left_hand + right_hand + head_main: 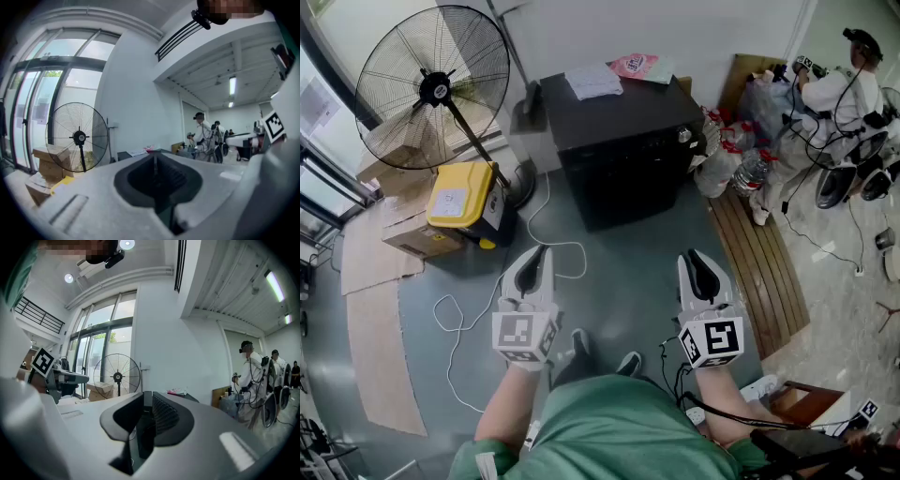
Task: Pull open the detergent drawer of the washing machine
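Facing a dark washing machine (623, 164) on the floor by the wall, pedestal fan (431, 86) to its left. Both the left hand-held gripper (540, 255) and right hand-held gripper (696, 258) level, jaws pressed together on nothing, well apart from the machine. Detergent drawer not discernible.

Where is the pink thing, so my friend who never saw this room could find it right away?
Find the big round fan by the window, then look to its right at the black machine standing against the white wall. On its flat top, near the back, lies the pink packet. It is the only pink thing up there; the sheet of paper to its left is white.
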A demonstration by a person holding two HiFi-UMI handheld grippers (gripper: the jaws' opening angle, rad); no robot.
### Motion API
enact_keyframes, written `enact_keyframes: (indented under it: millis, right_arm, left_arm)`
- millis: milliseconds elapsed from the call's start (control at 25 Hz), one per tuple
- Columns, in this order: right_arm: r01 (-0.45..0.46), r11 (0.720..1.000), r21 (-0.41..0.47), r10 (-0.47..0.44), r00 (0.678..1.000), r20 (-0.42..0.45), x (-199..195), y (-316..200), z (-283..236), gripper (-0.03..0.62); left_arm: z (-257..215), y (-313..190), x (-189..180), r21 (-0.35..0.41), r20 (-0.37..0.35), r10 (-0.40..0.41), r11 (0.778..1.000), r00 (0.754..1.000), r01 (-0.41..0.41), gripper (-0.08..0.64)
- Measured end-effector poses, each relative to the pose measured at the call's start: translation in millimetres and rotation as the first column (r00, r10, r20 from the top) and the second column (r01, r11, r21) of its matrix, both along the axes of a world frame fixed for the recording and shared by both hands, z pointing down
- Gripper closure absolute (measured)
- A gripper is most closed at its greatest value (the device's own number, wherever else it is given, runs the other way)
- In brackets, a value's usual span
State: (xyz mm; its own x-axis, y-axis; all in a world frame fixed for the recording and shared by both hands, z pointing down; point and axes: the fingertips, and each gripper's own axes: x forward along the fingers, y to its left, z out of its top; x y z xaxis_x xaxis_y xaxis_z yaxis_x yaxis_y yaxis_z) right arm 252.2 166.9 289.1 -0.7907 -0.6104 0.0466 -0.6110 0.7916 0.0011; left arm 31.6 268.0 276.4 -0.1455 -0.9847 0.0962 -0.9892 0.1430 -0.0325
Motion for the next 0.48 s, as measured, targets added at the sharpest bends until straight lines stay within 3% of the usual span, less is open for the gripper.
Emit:
enact_keyframes:
  millis: [480]
  right_arm:
    - [-0.050,0.999,-0.005,0.050,0.999,-0.012,-32,21,-9,0.534]
  left_arm:
    - [-9,19,-48,0.018,-0.020,0.011,1.000,1.000,-0.010,0.541]
